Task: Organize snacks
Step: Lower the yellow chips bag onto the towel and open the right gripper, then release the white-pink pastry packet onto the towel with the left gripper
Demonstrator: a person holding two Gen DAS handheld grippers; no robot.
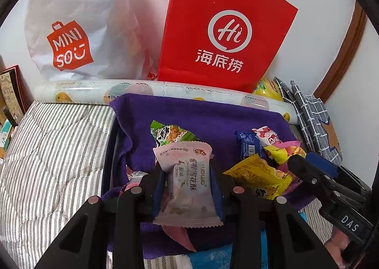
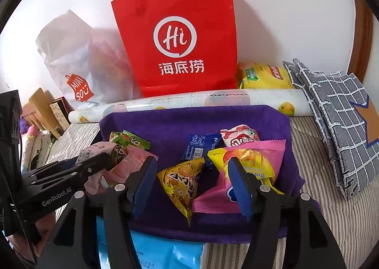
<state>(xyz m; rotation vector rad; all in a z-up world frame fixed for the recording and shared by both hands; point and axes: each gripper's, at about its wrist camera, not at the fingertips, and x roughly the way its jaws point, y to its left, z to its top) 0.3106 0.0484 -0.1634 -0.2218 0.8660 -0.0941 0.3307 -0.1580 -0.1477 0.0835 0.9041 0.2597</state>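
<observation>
left tongs (image 1: 188,188): i have them clamped on the pale pink snack packet (image 1: 187,183), lifted over the purple cloth (image 1: 201,112). right tongs (image 2: 193,186): blades apart, gripping nothing, the yellow triangular packet (image 2: 182,181) lying between them and the pink bag (image 2: 218,195) against the right blade. i judge the held packet should go down beside its like, with my grip firm until it rests.
</observation>
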